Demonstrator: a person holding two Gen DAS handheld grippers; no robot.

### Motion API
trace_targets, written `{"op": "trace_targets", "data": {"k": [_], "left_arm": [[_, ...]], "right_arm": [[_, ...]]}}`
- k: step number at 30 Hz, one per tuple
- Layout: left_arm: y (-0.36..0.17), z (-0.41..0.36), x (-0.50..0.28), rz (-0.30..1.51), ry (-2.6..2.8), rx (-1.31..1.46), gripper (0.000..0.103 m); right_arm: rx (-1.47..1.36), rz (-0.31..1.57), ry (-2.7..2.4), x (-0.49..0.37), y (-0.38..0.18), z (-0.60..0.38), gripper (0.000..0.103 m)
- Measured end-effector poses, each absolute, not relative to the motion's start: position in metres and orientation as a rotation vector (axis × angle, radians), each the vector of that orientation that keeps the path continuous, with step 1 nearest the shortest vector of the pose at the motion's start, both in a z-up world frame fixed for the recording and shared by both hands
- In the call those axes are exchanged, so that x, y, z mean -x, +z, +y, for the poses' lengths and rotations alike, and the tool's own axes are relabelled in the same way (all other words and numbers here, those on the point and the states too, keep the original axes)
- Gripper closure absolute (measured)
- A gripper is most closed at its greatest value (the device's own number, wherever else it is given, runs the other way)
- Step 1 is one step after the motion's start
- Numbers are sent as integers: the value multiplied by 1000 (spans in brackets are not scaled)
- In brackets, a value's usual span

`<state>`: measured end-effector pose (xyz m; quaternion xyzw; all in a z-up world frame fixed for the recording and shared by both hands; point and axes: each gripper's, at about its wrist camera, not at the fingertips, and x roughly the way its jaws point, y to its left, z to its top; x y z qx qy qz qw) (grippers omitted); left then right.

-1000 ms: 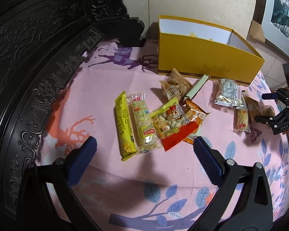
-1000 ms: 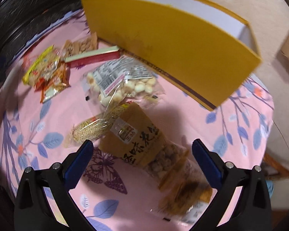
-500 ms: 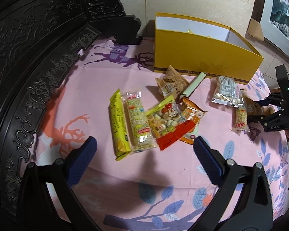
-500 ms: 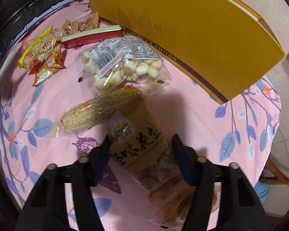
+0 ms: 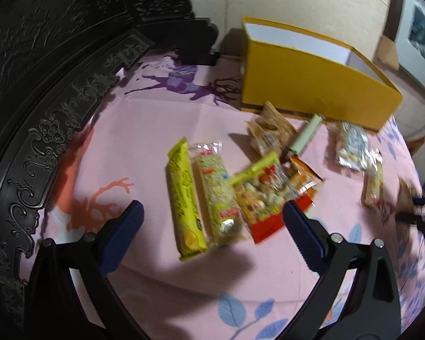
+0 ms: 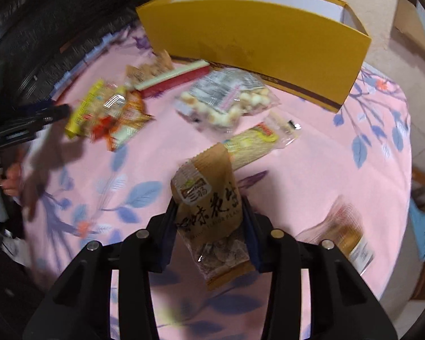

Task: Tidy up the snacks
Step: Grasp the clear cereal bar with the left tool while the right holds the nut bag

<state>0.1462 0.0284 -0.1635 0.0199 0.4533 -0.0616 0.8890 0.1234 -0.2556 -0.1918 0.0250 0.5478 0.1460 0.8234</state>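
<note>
2 grippers | right gripper (image 6: 209, 223): jaws closing, clamping brown snack packet (image 6: 209, 198) | left gripper (image 5: 212, 226): jaws spread, empty | yellow box (image 6: 257, 45) at 12 o'clock on worktop (image 6: 340, 170)

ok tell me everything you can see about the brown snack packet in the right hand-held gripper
The brown snack packet looks like kraft paper with black characters, a small label near its crimped top and a clear lower window showing brownish pieces. It stands tilted, off the pink tablecloth, between the blue pads of the right hand-held gripper, whose jaws are closing on its sides.
</note>
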Motion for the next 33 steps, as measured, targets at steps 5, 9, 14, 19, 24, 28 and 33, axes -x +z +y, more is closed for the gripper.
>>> {"op": "trace_targets", "data": {"k": [5, 9, 14, 19, 24, 28, 33], "left_arm": [[-171, 34, -167, 978, -144, 32, 22], [-181, 20, -175, 1000, -179, 13, 27], [-198, 5, -187, 1041, -207, 8, 33], [-204, 2, -193, 1033, -205, 13, 33], [-207, 15, -195, 1047, -203, 84, 33], [-208, 23, -190, 1042, -184, 80, 33], [-203, 32, -185, 1035, -174, 102, 40]], "right_arm": [[-142, 1133, 311, -115, -180, -241, 60], [-177, 1116, 319, -114, -175, -231, 60], [-216, 1119, 326, -119, -178, -223, 60], [-245, 1127, 309, -124, -183, -221, 60], [-254, 1129, 322, -125, -182, -216, 60], [-245, 1132, 334, -124, -182, -211, 59], [-244, 1139, 348, -124, -183, -207, 59]]}}
